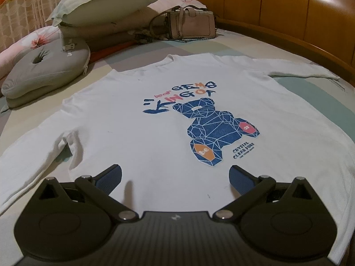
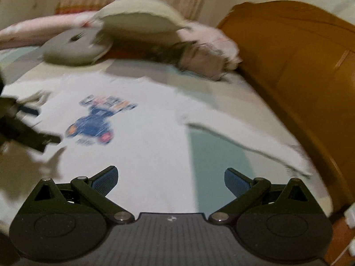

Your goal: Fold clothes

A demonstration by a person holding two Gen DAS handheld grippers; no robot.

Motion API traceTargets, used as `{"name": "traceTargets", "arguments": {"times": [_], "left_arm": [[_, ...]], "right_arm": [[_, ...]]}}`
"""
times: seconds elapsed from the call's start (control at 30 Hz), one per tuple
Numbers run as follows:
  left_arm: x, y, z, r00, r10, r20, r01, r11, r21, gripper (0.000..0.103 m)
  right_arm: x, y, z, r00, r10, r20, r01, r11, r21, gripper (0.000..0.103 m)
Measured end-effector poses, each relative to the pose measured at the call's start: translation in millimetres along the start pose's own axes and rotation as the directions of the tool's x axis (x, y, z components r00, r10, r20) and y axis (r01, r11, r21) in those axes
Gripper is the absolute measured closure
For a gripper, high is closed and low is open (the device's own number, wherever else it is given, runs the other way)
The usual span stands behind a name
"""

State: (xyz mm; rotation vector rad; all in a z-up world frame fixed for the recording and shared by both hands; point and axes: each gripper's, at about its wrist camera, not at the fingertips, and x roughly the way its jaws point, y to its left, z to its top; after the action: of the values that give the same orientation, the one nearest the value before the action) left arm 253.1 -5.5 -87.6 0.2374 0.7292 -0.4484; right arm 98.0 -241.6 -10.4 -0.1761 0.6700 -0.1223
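A white long-sleeved shirt point(image 1: 137, 137) with a blue bear print lies flat, front up, on the bed, both sleeves spread out to the sides. My left gripper point(image 1: 175, 177) hovers open over the shirt's lower hem, nothing between its blue pads. The right wrist view is blurred. There the same shirt point(image 2: 150, 133) shows with its right sleeve point(image 2: 255, 141) stretched toward the bed's edge. My right gripper point(image 2: 170, 178) is open above the shirt's lower right side, holding nothing. The left gripper point(image 2: 42, 143) appears as a dark shape at the left of that view.
Pillows point(image 1: 106, 6) are stacked at the head of the bed beside a grey cushion point(image 1: 46, 71) and a beige handbag point(image 1: 190, 24). A wooden bed frame point(image 1: 299, 22) curves along the right side. The sheet point(image 2: 213, 159) shows pale green beside the shirt.
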Motion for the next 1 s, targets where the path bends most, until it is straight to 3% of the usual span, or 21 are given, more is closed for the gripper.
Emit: {"name": "traceTargets", "arguments": {"times": [0.1, 0.33, 0.5, 0.7, 0.87, 1.0], "left_arm": [[-1.0, -1.1, -0.1, 1.0, -0.001, 0.004, 0.001, 1.0, 0.004, 0.001], [2.4, 0.9, -0.7, 1.0, 0.004, -0.006, -0.004, 1.0, -0.002, 0.001], [4.4, 1.7, -0.8, 1.0, 0.006, -0.01, -0.006, 1.0, -0.005, 0.001], [5.0, 0.7, -1.0, 1.0, 0.005, -0.012, -0.005, 1.0, 0.001, 0.001], [4.1, -1.1, -1.2, 1.0, 0.004, -0.007, -0.004, 1.0, 0.006, 0.001], [4.6, -0.9, -1.1, 1.0, 0.007, -0.01, -0.007, 1.0, 0.006, 0.001]], "right_arm": [[6.2, -19.3, 3.5, 1.0, 0.026, 0.008, -0.027, 0.991, 0.131, 0.0], [58.9, -26.5, -0.6, 0.972, 0.234, 0.006, -0.22, 0.907, 0.36, 0.0], [94.8, 2.9, -9.6, 0.964, 0.251, -0.082, -0.215, 0.926, 0.311, 0.0], [101.0, 17.9, -27.6, 0.956, 0.261, -0.134, -0.212, 0.93, 0.301, 0.0], [91.5, 17.0, -24.6, 0.946, 0.306, -0.111, -0.256, 0.91, 0.327, 0.0], [81.7, 22.0, -12.6, 0.944, 0.323, -0.07, -0.292, 0.914, 0.282, 0.0]]}}
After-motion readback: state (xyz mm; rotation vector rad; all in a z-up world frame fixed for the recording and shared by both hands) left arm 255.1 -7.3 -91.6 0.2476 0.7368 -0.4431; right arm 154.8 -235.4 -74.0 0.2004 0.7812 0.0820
